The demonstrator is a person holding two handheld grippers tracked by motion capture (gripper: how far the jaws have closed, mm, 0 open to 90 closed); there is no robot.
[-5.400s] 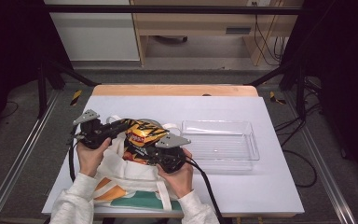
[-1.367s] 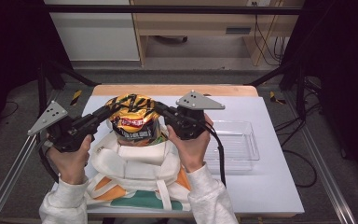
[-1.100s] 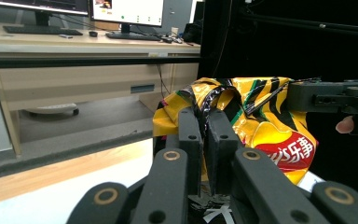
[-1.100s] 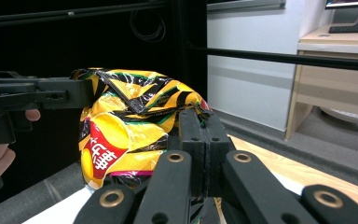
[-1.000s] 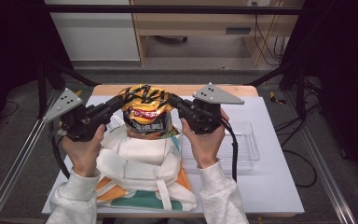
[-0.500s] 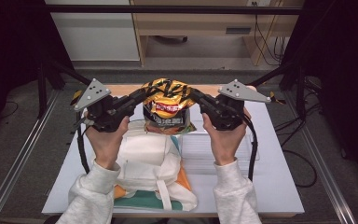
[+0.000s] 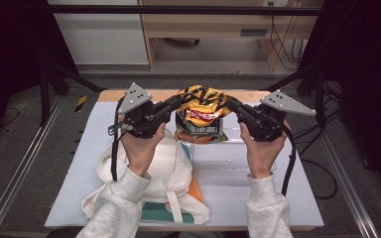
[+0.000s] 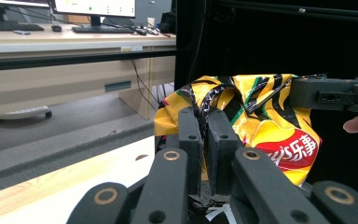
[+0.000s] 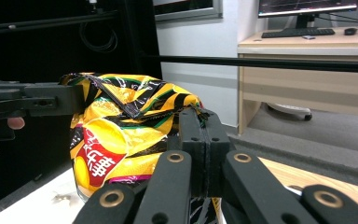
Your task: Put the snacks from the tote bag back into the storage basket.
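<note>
you lifted the chip bag (image 7: 199, 115) out of the tote (image 7: 154, 173), both grippers' jaws pinching its top corners; tray (image 7: 228, 163) likely next.

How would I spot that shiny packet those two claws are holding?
Look at the far middle of the white table, above the clear tray. The snack bag hangs between the left gripper and right gripper: crinkly yellow foil, black stripes, red label.

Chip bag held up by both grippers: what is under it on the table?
Below the chip bag lie the near edge of a clear plastic tray and part of a white tote bag. The bag covers the tray's far part, so any contents there cannot be seen.
</note>
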